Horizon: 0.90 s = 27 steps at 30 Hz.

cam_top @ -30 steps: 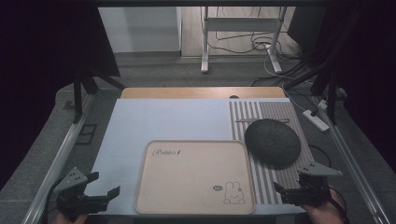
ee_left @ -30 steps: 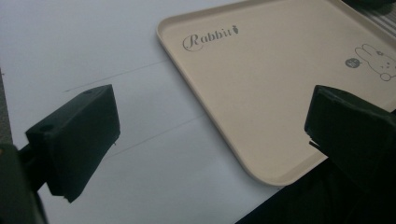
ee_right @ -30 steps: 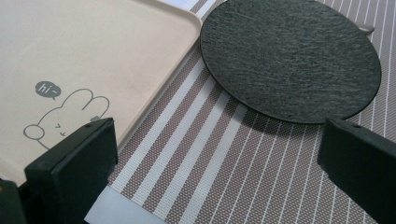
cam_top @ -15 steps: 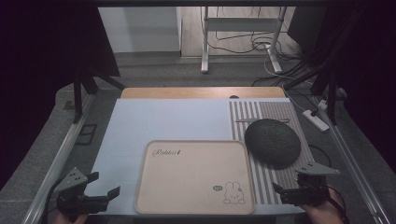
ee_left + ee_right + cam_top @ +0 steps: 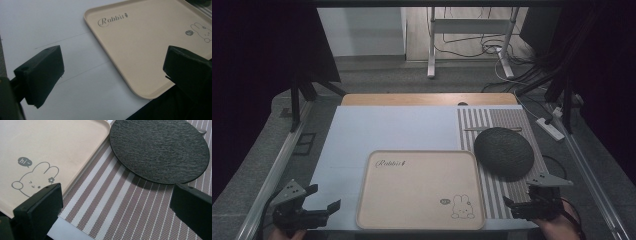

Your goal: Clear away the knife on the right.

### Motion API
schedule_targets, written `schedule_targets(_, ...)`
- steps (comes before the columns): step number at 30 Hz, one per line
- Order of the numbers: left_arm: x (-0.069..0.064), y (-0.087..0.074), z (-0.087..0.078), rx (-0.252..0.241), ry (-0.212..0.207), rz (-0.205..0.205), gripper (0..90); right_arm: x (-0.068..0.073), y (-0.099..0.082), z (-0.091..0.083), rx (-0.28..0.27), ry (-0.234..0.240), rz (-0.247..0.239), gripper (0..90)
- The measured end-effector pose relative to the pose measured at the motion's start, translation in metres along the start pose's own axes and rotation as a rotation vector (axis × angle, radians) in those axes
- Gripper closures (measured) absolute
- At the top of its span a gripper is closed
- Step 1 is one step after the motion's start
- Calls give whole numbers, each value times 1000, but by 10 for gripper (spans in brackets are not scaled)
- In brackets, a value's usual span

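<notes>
Tray (image 5: 422,187) between left gripper (image 5: 319,207), right gripper (image 5: 519,207); untouched.

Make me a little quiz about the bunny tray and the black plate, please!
1. True or false: the dark round plate lies on the striped mat.
2. What word is printed on the beige tray? A) Rabbit B) Kitty C) Panda
3. How do the jaws of the left gripper and the right gripper stand?

Key:
1. True.
2. A, with a bunny drawn at the opposite corner.
3. Both stand wide open, gripping nothing, at the table's near edge.
</notes>
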<state>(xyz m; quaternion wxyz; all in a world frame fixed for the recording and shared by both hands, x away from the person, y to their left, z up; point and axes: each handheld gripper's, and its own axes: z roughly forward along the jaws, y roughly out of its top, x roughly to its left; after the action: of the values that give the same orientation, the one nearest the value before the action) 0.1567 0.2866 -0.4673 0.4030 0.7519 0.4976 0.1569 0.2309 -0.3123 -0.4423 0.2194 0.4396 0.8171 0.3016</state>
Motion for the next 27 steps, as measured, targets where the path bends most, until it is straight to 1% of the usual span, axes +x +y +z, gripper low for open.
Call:
schedule_targets(5,0,0,0,2,1,-1,36,1,2,2,6,-21,-24,0)
schedule_targets(8,0,0,1,6,2,2,36,0,4,4,-4,-11,-13,0)
schedule_targets(13,0,0,1,9,3,4,36,1,7,5,-14,-6,-24,0)
schedule_targets(19,-1,1,1,12,3,6,36,2,10,9,-8,14,-33,0)
schedule_targets(27,-1,1,2,13,3,5,36,0,16,14,-14,40,-27,0)
